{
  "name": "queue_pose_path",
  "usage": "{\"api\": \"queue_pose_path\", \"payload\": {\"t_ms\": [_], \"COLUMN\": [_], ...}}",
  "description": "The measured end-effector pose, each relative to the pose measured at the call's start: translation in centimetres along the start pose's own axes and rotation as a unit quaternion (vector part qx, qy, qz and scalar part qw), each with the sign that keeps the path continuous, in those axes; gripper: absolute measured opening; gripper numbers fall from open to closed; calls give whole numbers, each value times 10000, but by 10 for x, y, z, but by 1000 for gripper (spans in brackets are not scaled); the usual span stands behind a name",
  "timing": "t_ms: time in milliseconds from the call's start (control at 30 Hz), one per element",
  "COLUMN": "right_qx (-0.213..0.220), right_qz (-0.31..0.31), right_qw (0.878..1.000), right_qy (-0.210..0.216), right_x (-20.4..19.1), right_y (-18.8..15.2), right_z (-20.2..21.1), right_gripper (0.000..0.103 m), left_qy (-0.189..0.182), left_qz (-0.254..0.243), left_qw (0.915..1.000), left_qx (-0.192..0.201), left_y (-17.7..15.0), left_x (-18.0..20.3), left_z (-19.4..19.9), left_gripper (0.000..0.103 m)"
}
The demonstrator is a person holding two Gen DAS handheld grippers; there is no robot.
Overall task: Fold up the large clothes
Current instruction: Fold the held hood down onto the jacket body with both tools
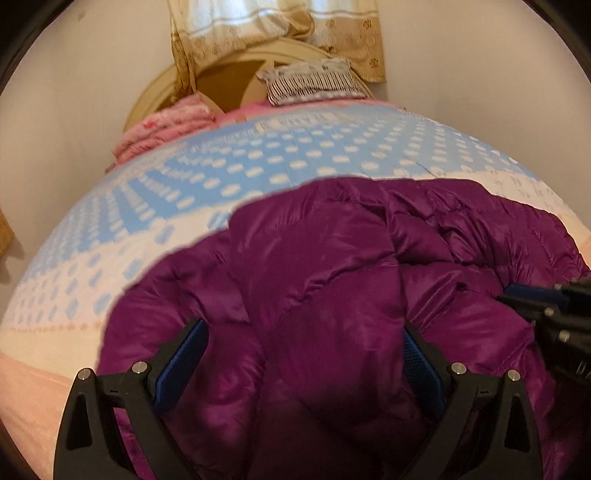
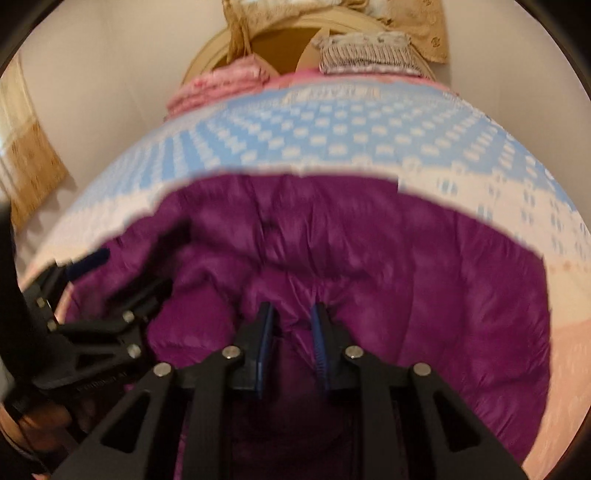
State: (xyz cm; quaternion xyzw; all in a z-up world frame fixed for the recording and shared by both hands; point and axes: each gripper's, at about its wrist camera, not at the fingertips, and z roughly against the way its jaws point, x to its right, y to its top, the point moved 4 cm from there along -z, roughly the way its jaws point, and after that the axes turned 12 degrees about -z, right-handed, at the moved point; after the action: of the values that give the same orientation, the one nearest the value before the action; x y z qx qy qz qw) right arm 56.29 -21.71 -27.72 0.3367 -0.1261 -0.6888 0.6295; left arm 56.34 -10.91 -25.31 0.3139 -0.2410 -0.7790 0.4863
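Observation:
A shiny purple puffer jacket [image 1: 332, 266] lies bunched on a bed with a blue-and-white patterned cover [image 1: 258, 162]. My left gripper [image 1: 304, 328] is open wide, its blue-padded fingers straddling a thick fold of the jacket. My right gripper [image 2: 291, 314] is nearly closed, pinching a fold of the jacket [image 2: 406, 266] between its blue pads. The right gripper also shows at the right edge of the left wrist view [image 1: 546, 306]. The left gripper shows at the left of the right wrist view [image 2: 122, 273].
At the head of the bed stand a rounded beige headboard [image 1: 229, 74], a striped pillow [image 1: 314, 83] and a folded pink blanket [image 1: 166, 129]. A patterned curtain [image 1: 277, 22] hangs behind. Pale walls flank the bed. A pink sheet [image 1: 26, 398] shows at the near edge.

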Motion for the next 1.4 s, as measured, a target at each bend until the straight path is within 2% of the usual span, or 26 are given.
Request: {"api": "queue_pose_path", "payload": {"t_ms": [167,467,967,1400], "right_qx": [106,221,245,241], "right_qz": [15,21,143,150], "right_qw": [9999,9997,9990,9990], "right_qy": [-86,-113,-339,-344], "right_x": [5,4,-2,-3], "right_y": [-2,-3,-5,-5], "right_z": [-1,-3,-5,-6], "right_gripper": [22,22,22,22], "left_qy": [-173,-61,94,152], "left_qz": [89,-6,-79,-118], "left_qw": [9996,9992,9990,9988], "left_qx": [-223,-406,-441,-446], "left_y": [-2,-3,0,0], "left_x": [-1,6,10,10], "left_z": [-12,-19,-20,-18], "left_gripper": [99,100,102,102]}}
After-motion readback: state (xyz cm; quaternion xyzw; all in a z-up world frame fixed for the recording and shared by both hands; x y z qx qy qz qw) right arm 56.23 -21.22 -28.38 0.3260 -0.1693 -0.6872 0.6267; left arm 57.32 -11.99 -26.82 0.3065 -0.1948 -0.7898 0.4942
